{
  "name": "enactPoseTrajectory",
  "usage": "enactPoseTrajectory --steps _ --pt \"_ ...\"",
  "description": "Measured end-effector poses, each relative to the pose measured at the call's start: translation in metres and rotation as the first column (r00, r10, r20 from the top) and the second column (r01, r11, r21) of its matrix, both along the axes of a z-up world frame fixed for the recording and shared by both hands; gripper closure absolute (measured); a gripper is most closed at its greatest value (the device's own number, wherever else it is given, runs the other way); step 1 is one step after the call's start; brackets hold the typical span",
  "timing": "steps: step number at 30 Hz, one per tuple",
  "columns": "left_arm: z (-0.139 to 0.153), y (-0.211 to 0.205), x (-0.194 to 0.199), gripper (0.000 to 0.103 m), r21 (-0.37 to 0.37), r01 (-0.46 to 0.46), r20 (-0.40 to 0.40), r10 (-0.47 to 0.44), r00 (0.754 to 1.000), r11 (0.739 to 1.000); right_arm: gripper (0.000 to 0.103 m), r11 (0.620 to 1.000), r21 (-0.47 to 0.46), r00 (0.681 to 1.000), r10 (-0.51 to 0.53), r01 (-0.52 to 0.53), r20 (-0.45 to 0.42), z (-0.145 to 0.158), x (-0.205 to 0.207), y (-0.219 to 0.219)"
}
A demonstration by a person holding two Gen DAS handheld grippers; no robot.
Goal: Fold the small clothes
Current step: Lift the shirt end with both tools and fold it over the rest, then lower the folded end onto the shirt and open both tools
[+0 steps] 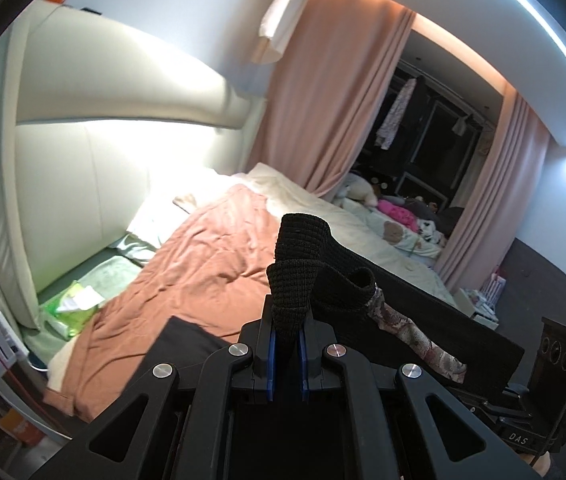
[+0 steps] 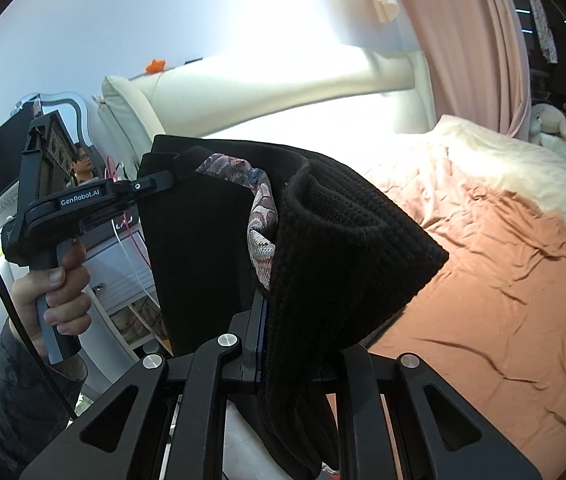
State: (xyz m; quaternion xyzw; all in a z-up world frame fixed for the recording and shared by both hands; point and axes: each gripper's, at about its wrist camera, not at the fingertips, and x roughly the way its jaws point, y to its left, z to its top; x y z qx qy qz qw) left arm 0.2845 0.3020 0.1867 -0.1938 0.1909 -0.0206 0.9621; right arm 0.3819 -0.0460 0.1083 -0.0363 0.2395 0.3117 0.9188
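Above the bed's rumpled orange-brown sheet, both grippers are holding the black ribbed-knit garment with a patterned lining stretched between them. The left gripper and the right gripper are each pinching a bunched edge with fingers nearly closed. Because each bite is small and the knit is thick, a corner is likely slipping free if the cloth is being pulled taut.

Left gripper clamped tight, blue pads pinching a bunched black knit garment — tilted a little downward. Right gripper likewise closed on the same garment's thick ribbed edge, angled down. Left hand wrapped round the grey handle, fingers curled, thumb on top — dark patterned sleeve below the wrist. Both grippers level with each other, near together.
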Motion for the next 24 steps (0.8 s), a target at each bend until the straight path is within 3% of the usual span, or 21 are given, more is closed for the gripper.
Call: enactPoseTrajectory --steps 15,24 --pt "-0.054 0.075 0.038 0.095 -0.009 -0.09 -0.078 0.089 0.993 0.996 0.094 1.0 -0.013 0.994 0.021 -0.023 -0.11 -0.027 0.066 0.035" --pt "-0.108 0.107 0.116 0.095 -0.015 -0.13 -0.18 0.125 0.976 0.991 0.094 1.0 -0.016 0.978 -0.022 0.02 -0.205 -0.04 0.137 0.019"
